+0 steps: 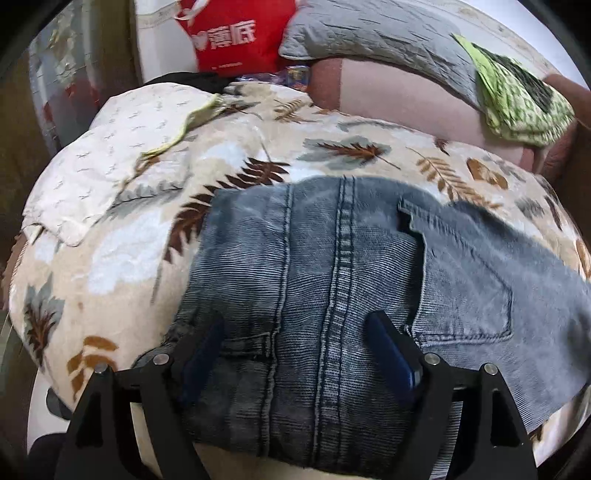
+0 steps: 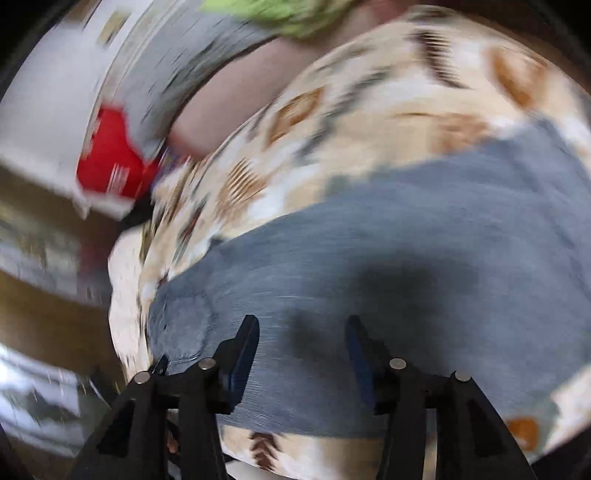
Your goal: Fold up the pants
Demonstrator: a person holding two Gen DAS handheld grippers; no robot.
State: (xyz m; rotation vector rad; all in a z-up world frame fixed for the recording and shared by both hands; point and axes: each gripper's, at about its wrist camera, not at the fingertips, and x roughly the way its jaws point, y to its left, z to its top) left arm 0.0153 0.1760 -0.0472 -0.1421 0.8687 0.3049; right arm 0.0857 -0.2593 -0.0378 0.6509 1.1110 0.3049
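The jeans (image 1: 332, 280) lie spread on a leaf-patterned blanket (image 1: 110, 258) over the bed, back pocket facing up. The left gripper (image 1: 295, 332) hangs above them, its fingers spread and pinching nothing. The right gripper (image 2: 301, 332), in a blurred view, also has spread fingers over the denim.

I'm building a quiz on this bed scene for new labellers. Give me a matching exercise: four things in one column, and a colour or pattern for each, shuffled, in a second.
Things:
1. denim pants
2. fleece blanket
3. quilted pillow
4. bag with white lettering

Colours or patterns:
A. red
B. plain grey
C. faded blue-grey with stitched seams
D. cream with brown and grey leaves

Pairs: 1-C, 2-D, 3-B, 4-A
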